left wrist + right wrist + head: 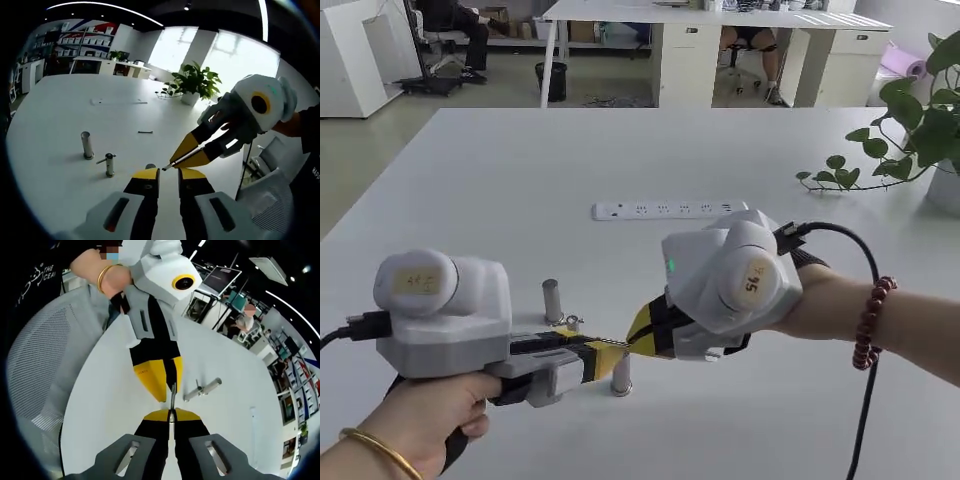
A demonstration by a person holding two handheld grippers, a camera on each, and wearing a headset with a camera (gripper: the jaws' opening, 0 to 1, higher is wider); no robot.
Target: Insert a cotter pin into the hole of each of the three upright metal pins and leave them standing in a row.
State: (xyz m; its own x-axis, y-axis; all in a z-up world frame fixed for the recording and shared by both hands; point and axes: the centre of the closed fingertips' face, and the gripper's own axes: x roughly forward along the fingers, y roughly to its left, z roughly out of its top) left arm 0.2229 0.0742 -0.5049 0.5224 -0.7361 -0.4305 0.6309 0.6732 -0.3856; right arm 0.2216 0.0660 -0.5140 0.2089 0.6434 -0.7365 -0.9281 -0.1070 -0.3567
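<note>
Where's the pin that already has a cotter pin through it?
In the left gripper view, that pin stands between the bare pin on its left and the left gripper on its right.

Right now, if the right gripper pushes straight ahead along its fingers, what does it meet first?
The fingers of the left gripper, close ahead; the cotter pin held in the right gripper leads and likely touches first.

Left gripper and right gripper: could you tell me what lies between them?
A cotter pin, gripped by the right gripper, spans them in the right gripper view.
</note>
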